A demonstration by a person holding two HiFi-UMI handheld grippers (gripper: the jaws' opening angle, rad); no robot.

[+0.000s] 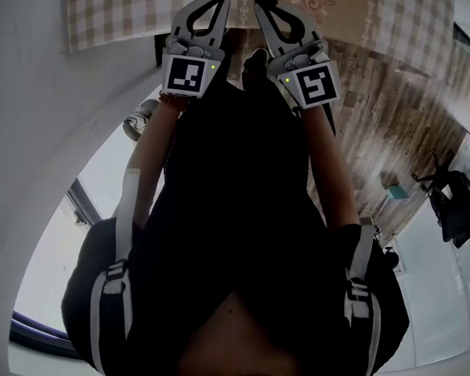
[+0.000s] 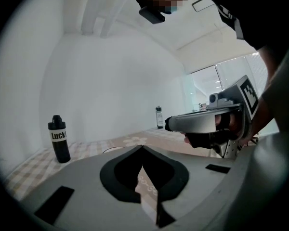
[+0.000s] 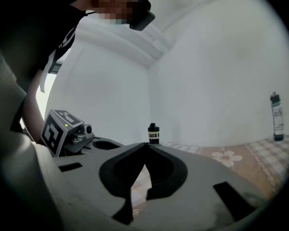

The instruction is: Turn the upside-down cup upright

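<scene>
Table under a checked, flower-print cloth (image 2: 33, 165) is seen far of both grippers. Person's dark torso (image 1: 235, 233) fills the near part of the head view.

Left gripper (image 2: 142, 149): jaws clenched tip to tip, nothing between them. Right gripper (image 3: 145, 146): the same, clenched and empty. Both are held side by side, about level, over the near edge of the cloth.

Black bottle (image 2: 59, 139) stands upright at far left, and a clear bottle (image 2: 159, 117) stands farther off near the wall.

The cup is not made out in any view. A pale curved rim (image 2: 113, 149) on the cloth just past the left jaw tips may be it, but whether it is upright or inverted cannot be told.

Judged: the scene fits an approach to an inverted cup, or a pull-back from a righted one. Either way, the grippers are best kept apart from each other and clear of the black bottle.
</scene>
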